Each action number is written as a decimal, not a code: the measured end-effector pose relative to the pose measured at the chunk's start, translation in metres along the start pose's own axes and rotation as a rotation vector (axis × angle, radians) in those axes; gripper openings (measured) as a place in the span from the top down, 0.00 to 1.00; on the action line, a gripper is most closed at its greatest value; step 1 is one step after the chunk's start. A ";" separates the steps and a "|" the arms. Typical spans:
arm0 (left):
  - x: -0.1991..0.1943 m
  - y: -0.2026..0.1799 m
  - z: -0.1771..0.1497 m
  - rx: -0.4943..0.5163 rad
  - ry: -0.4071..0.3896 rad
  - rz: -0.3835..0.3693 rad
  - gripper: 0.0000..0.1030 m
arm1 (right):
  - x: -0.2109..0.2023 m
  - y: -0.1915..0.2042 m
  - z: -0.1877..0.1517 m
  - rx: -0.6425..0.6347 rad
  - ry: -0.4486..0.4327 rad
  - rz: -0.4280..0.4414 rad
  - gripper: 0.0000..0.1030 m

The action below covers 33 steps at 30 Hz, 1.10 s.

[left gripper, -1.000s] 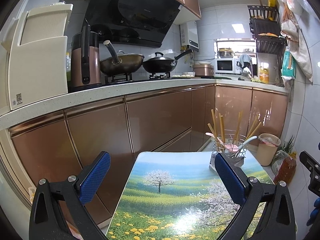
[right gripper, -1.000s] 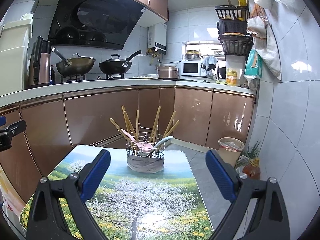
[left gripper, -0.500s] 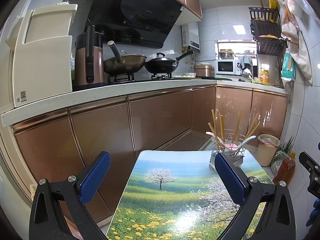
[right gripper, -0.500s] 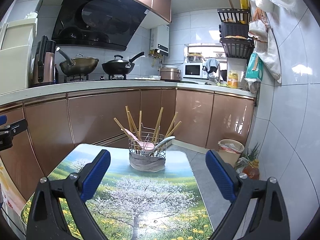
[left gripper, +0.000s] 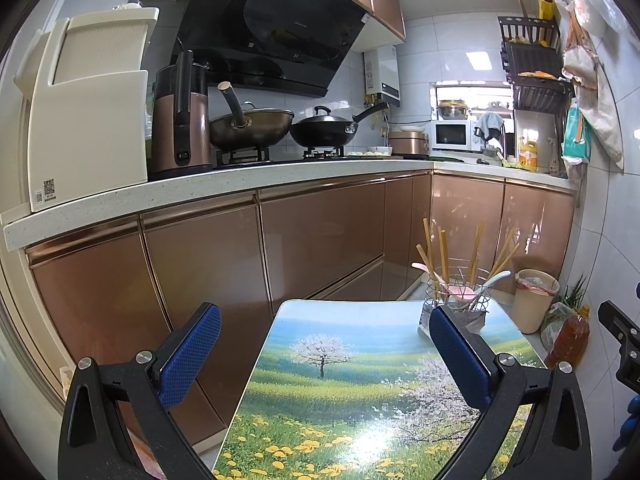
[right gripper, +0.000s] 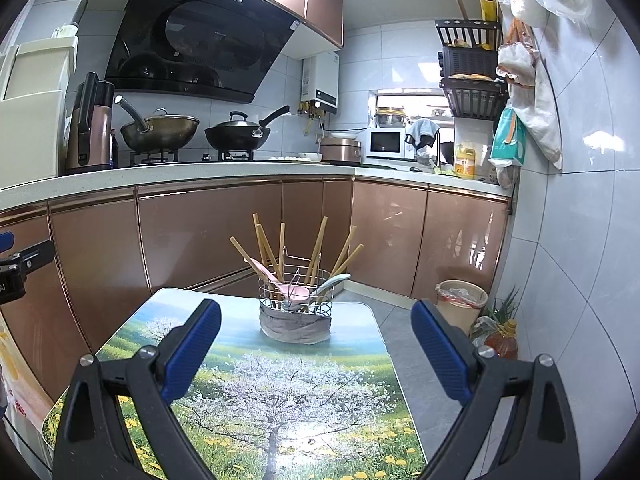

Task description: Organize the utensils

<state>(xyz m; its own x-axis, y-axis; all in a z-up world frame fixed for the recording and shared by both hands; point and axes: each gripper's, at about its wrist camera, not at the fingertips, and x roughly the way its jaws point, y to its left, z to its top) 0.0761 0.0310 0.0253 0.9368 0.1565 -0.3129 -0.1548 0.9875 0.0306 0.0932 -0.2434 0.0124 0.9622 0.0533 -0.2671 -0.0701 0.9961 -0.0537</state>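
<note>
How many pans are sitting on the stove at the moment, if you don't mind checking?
2. A brass-coloured wok sits on the left burner, and a black lidded pan on the right burner beside it. Nothing seems hidden behind them.

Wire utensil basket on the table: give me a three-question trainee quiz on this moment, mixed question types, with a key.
1. True or false: the right gripper is shut on a chopstick.
2. Multiple choice: the wire basket stands on (a) the counter, (b) the table, (c) the floor.
3. Fill in: the pink spoon lies in the ___.

Key: 1 false, both the right and the left gripper are open and empty; 2 b; 3 basket, among the chopsticks.
</note>
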 end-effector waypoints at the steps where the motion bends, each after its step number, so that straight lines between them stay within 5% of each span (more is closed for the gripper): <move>1: 0.000 0.000 0.000 0.000 0.000 0.000 0.00 | 0.000 0.000 0.000 0.000 0.000 0.000 0.06; 33: -0.003 0.002 -0.005 0.007 0.011 0.012 0.00 | -0.005 0.000 0.001 0.000 0.002 0.008 0.06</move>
<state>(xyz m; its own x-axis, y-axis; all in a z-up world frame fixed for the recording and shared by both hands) 0.0711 0.0319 0.0215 0.9314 0.1678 -0.3230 -0.1634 0.9857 0.0410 0.0885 -0.2434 0.0145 0.9610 0.0613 -0.2698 -0.0780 0.9956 -0.0516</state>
